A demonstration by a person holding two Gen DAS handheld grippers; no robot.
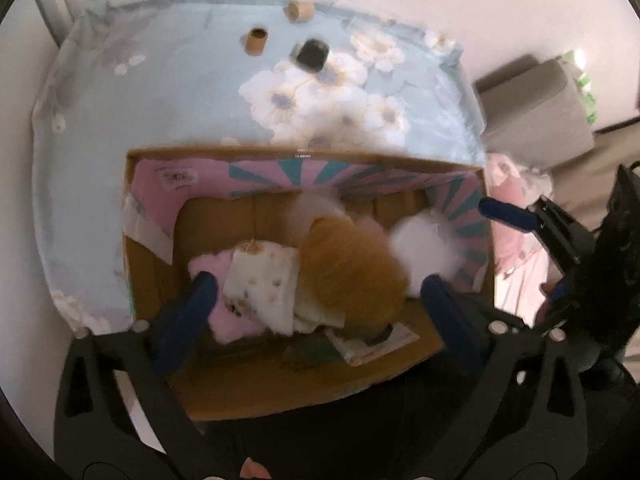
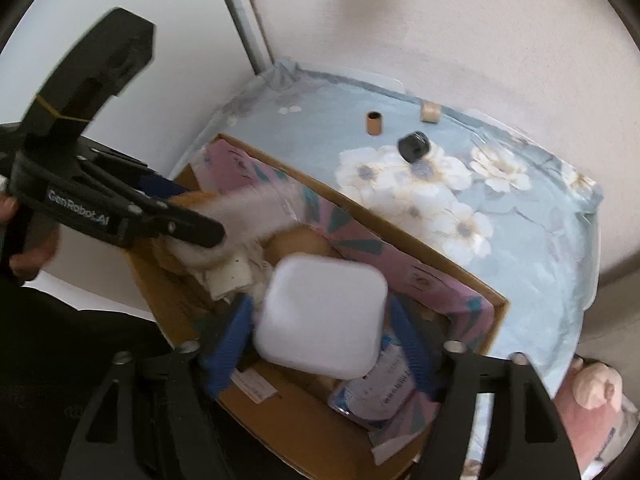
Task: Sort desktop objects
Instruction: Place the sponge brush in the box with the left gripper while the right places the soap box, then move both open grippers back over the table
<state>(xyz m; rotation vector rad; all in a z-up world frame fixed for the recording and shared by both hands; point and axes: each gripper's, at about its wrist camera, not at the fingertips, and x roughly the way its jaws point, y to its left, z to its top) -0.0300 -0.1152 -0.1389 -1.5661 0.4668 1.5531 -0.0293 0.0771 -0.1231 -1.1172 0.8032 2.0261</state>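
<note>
An open cardboard box [image 1: 136,240] [image 2: 472,284] with pink and teal flaps stands on the flowered blue cloth. My left gripper [image 1: 318,292] hangs open over it. A blurred orange and white plush [image 1: 352,264] [image 2: 248,208] lies between its blue fingers [image 1: 200,292], beside a printed white cloth [image 1: 264,284] and a pink fluffy piece [image 1: 232,324]. My right gripper [image 2: 320,328] is also over the box. A white square case [image 2: 320,316], blurred, sits between its blue fingers [image 2: 236,328] with narrow gaps on both sides.
Two cardboard tubes [image 1: 256,40] [image 1: 299,10] and a black cylinder [image 1: 312,54] [image 2: 414,146] lie on the cloth [image 2: 540,240] near the far wall. A printed packet [image 2: 380,392] lies in the box. A pink plush toy [image 2: 592,396] sits beyond the table's right edge.
</note>
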